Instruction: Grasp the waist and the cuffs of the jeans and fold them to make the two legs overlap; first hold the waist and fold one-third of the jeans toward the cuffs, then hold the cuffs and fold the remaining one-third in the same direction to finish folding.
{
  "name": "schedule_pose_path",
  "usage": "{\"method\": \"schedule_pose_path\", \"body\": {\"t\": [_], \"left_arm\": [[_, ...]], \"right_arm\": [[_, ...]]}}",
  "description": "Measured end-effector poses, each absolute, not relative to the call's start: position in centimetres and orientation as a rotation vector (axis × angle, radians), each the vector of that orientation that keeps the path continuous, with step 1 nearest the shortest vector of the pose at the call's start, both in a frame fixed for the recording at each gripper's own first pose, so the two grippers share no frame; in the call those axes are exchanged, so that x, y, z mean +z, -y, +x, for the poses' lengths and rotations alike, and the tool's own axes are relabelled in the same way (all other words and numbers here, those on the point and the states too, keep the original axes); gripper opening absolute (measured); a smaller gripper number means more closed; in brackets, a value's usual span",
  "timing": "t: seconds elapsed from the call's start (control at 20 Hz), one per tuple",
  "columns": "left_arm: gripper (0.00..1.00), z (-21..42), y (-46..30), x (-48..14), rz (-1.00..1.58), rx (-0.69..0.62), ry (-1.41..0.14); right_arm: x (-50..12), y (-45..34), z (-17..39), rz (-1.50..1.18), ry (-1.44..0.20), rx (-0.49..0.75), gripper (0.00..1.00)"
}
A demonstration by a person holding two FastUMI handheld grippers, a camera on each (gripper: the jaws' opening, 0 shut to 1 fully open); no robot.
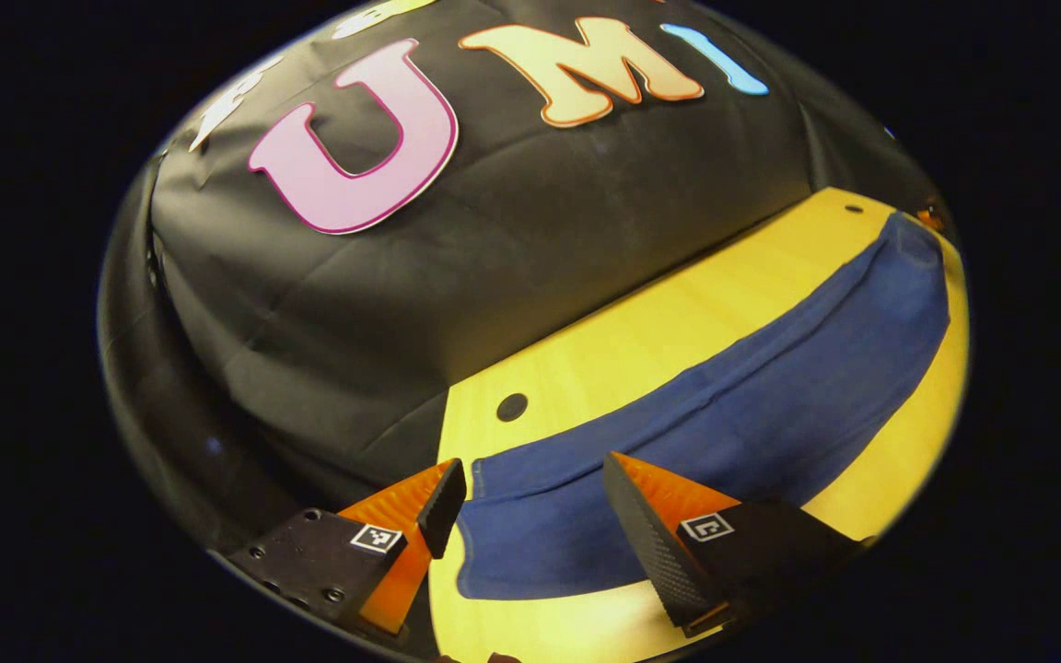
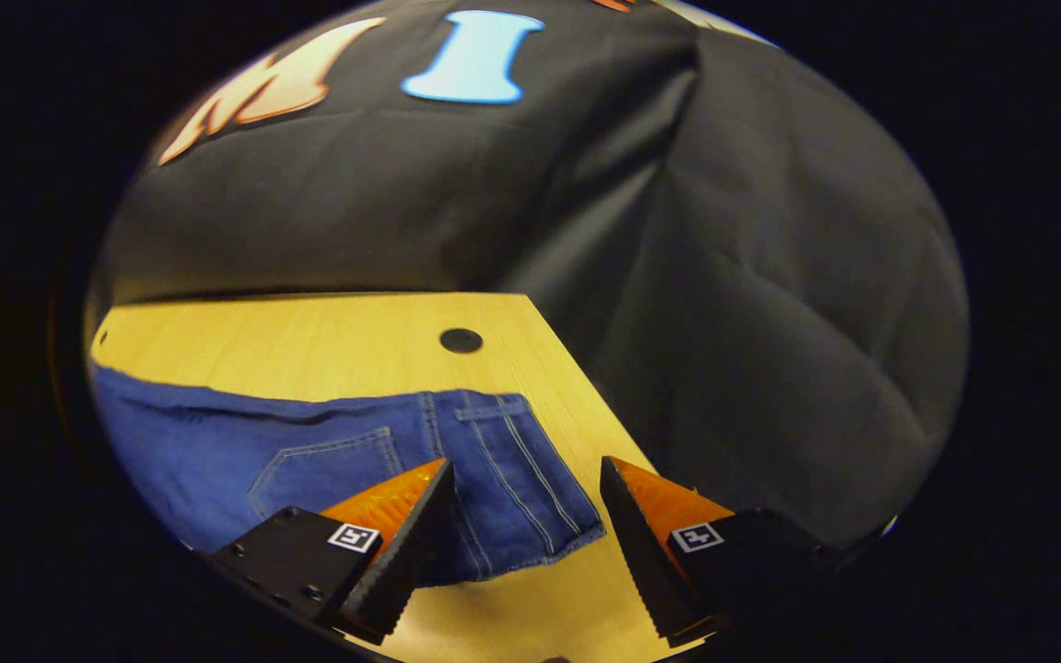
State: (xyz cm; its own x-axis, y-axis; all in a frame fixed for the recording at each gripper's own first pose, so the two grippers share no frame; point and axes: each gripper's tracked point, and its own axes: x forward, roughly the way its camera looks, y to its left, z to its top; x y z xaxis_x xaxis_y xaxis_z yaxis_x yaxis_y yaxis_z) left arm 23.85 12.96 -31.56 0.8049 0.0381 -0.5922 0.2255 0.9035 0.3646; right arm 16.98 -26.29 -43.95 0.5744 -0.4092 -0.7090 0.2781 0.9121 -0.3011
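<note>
Blue jeans (image 1: 752, 387) lie flat on a yellow wooden table (image 1: 659, 322), one leg over the other. In the left gripper view the cuff end (image 1: 530, 534) lies between the fingers of my left gripper (image 1: 530, 516), which is open and hovers just above the cloth. In the right gripper view the waist end (image 2: 512, 479) with a back pocket (image 2: 328, 474) and stitched seams lies under my right gripper (image 2: 526, 511), also open, its fingers standing either side of the waistband corner.
The table's edges run close to both ends of the jeans. A dark round hole (image 1: 512, 407) sits in the tabletop near the cuffs, another hole (image 2: 460, 340) near the waist. The black cloth wall (image 2: 724, 276) rises behind and beside the table.
</note>
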Motion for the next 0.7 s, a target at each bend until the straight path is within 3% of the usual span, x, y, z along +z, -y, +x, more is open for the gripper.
{"method": "schedule_pose_path", "body": {"t": [0.2,0.45,0.5,0.6,0.65,0.7], "left_arm": [[0.94,20.6,-8.6,-29.8,0.230,-0.085,-0.590],[0.95,18.4,-7.0,-27.7,0.095,-0.044,-0.575],[0.95,18.0,-7.3,-27.1,0.066,-0.029,-0.570],[0.95,17.5,-8.3,-26.4,0.041,0.006,-0.558],[0.95,17.2,-8.6,-26.1,0.033,0.011,-0.551],[0.95,17.1,-8.8,-25.9,0.031,0.012,-0.548]], "right_arm": [[-46.2,29.4,15.1,0.014,-0.928,-0.534,0.99],[-48.2,29.7,14.6,0.297,-0.954,-0.583,1.00],[-48.5,28.2,14.8,0.366,-0.979,-0.528,0.79],[-48.0,28.5,15.7,0.376,-0.951,-0.548,0.37],[-47.9,27.9,15.6,0.386,-0.969,-0.538,0.09],[-47.1,27.9,15.8,0.389,-0.945,-0.531,0.11]]}}
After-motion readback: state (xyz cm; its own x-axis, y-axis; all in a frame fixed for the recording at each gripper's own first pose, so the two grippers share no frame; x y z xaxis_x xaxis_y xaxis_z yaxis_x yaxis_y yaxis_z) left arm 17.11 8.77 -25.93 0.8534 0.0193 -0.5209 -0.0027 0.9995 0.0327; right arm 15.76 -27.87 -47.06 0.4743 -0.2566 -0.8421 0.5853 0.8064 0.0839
